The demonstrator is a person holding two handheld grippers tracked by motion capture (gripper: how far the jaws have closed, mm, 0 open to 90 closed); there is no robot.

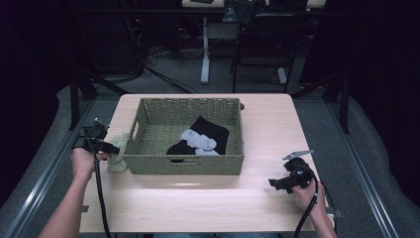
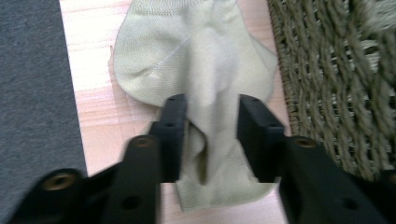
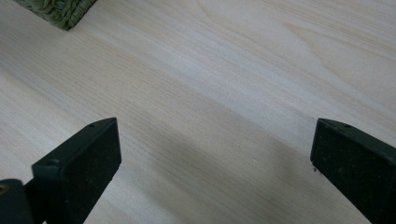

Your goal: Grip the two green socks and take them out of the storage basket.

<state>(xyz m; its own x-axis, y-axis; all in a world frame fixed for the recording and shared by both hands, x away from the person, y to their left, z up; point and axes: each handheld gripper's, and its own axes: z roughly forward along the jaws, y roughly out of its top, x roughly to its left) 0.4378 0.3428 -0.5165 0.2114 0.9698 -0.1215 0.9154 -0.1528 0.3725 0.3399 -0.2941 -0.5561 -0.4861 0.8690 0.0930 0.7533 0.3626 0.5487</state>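
A pale green sock (image 2: 196, 56) lies on the wooden table against the left outer wall of a woven basket (image 1: 148, 163). My left gripper (image 2: 212, 112) stands over it with both jaws pressed into a raised fold of the fabric, shut on the sock. In the high view this gripper (image 1: 110, 148) sits at the table's left edge, with the sock (image 1: 118, 158) under it. My right gripper (image 1: 274, 183) hovers low over bare table at the front right, open. Its jaws are wide apart with nothing between them (image 3: 215, 149).
Inside the basket lie a black sock (image 1: 213, 131) and a light grey one (image 1: 198, 140). The basket's wall (image 2: 327, 70) is close on the right of the left jaws. The table's left edge and grey floor (image 2: 32, 93) are near. A basket corner (image 3: 60, 11) is visible.
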